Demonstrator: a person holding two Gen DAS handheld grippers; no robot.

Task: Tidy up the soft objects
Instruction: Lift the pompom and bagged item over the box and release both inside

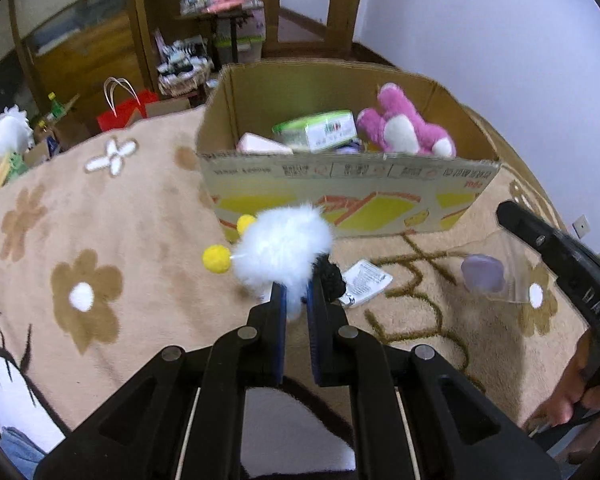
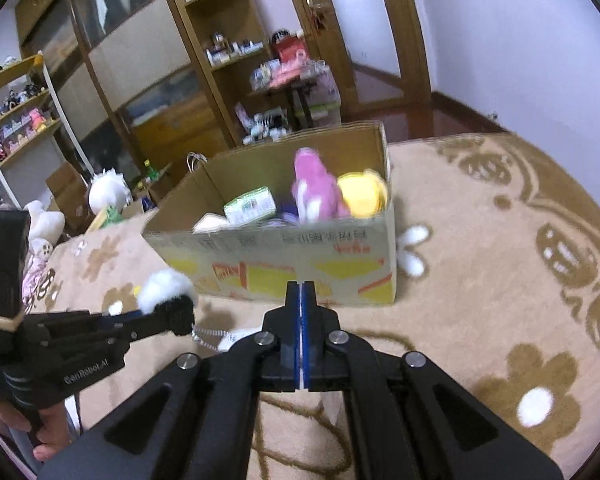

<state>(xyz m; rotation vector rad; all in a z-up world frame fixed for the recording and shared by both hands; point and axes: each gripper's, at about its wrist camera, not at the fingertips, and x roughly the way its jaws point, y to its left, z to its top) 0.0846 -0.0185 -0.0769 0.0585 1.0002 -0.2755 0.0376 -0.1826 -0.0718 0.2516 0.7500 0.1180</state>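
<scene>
The left gripper [image 1: 296, 300] pinched the white fluffy toy [image 1: 284, 248] above the blanket [image 1: 100, 220], short of the cardboard box [image 1: 340, 184]; the right gripper [image 2: 301, 300] clamped a clear bag [image 1: 496, 272]; thin fur might slip free.

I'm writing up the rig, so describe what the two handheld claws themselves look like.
Both are matte black linkage frames with silver pivot pins and blue pads lining the fingers. The left claw has white "GenRobot.AI" lettering on its body and a tan band around its block. The right claw matches, with white lettering on its handle.
</scene>
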